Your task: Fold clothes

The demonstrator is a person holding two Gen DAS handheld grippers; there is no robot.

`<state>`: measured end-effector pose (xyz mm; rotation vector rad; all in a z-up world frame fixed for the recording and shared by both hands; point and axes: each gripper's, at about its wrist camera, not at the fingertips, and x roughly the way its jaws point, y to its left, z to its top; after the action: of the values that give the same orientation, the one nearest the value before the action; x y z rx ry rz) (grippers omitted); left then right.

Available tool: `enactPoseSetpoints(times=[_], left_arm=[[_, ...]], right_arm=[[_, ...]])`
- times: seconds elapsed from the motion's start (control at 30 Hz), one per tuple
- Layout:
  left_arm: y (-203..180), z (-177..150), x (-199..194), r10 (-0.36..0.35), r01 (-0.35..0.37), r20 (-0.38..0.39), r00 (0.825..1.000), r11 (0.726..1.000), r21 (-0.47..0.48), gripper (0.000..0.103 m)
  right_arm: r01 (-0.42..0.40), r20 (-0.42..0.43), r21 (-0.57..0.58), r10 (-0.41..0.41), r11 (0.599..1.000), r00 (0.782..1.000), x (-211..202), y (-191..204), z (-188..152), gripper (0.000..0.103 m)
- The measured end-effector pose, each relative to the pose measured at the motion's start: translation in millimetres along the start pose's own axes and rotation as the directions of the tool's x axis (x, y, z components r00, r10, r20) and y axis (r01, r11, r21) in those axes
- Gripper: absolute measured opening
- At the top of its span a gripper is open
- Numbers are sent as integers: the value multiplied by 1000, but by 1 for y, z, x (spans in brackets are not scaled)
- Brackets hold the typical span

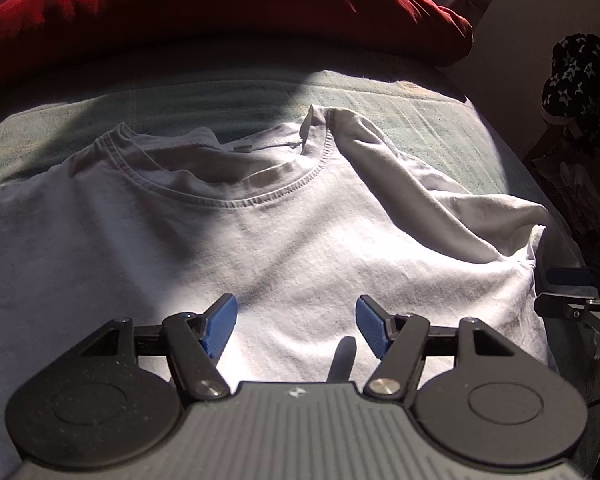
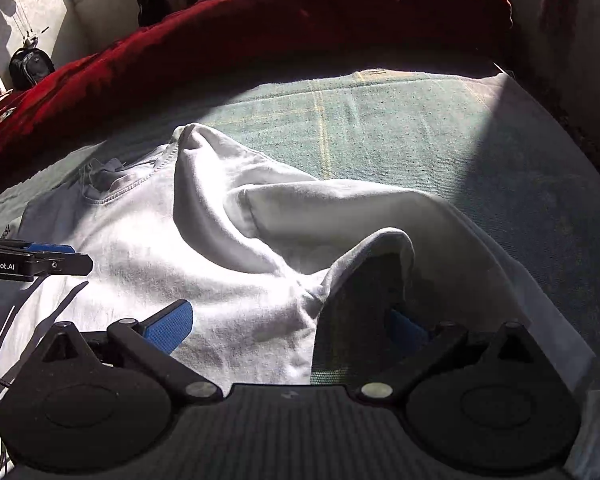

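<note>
A white T-shirt (image 1: 260, 240) lies front up on a green blanket (image 1: 420, 120), its collar (image 1: 228, 196) pointing away from me. My left gripper (image 1: 296, 304) hovers over the chest, open, with nothing between its blue pads (image 1: 220, 328). In the right wrist view the shirt (image 2: 140, 240) has its right sleeve (image 2: 340, 216) bunched into a raised fold. My right gripper (image 2: 288, 312) stands wide open at that side edge. The shirt's edge lies between its fingers, and the right pad (image 2: 406, 330) sits in shadow under the lifted fold. Neither pad presses on the cloth.
A red duvet (image 1: 220, 12) is heaped along the far side of the bed. Bare green blanket (image 2: 420, 140) stretches beyond the sleeve to the bed's right edge. A dark star-patterned cloth (image 1: 580, 80) hangs beside the bed. A backpack (image 2: 30, 68) sits below a window.
</note>
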<state>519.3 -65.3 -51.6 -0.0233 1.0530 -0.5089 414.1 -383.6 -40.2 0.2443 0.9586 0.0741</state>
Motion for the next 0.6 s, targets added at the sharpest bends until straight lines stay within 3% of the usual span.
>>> enactPoseSetpoints(times=[0.17,0.3,0.47,0.6], left_arm=[[1,2,1,0,0,-3,1000,1000,-11,66],[1,4,-2,6,-6,-2,1000,1000,-5,66],[10,4,-7,48,-48,1,999,999,13,66],[19,0,-8,43,-43,6,999,999,-13,66]], right_arm=[[-29,74,-86,35,996,997,-36,6,27,103],[-33,120,-152,52,988,991,-22,-6,75,102],[-57,27,-236,65,970,998,27,-18,118,78],[-87,-97,-267,63,960,993,63,-19,123,56]])
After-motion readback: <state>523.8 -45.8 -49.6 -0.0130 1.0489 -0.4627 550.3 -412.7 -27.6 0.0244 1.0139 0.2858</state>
